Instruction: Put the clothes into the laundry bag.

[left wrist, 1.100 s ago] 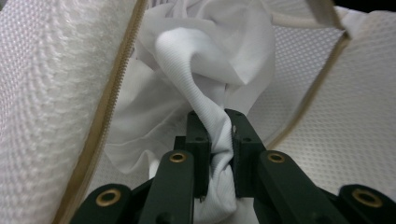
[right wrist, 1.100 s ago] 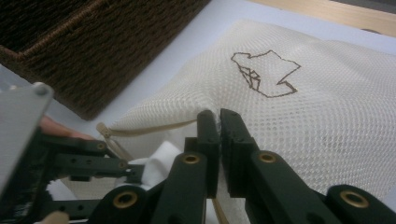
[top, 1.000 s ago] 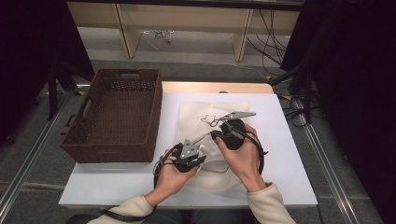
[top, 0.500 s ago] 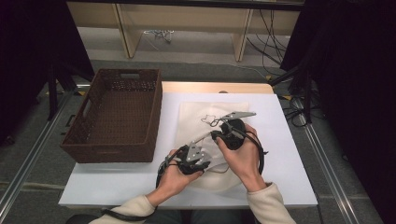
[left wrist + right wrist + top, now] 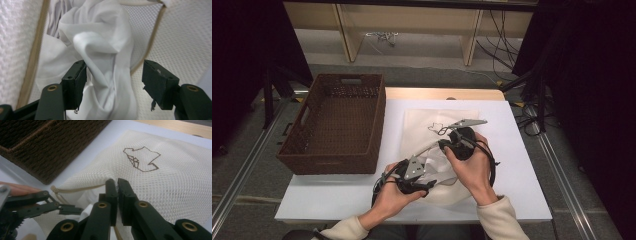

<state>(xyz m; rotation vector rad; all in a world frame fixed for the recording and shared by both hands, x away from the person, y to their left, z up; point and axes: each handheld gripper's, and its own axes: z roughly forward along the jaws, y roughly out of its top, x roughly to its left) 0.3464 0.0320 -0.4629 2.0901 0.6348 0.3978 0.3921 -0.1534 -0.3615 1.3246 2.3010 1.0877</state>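
Observation:
A cream mesh bag (image 5: 437, 125) with a brown stitched outline lies on the white table, its near end open. My right gripper (image 5: 442, 144) (image 5: 117, 182) is shut on the bag's upper edge (image 5: 82, 187) and holds the mouth up. A white garment (image 5: 100, 45) (image 5: 439, 167) is bunched inside the mouth. My left gripper (image 5: 429, 180) (image 5: 115, 75) sits at the opening. Its jaws have just been opening, and a fold of the garment lies loose between them, brushing one pad only.
A dark woven basket (image 5: 379, 125) (image 5: 50, 150) stands on the table's left part, close beside the bag. Bare white table (image 5: 522, 165) lies to the right of the bag. Cables and shelf legs are on the floor beyond the far edge.
The left gripper's jaws have spread apart and let go of the white garment, and that hand has drawn back slightly toward the near edge. The right hand has stayed put.

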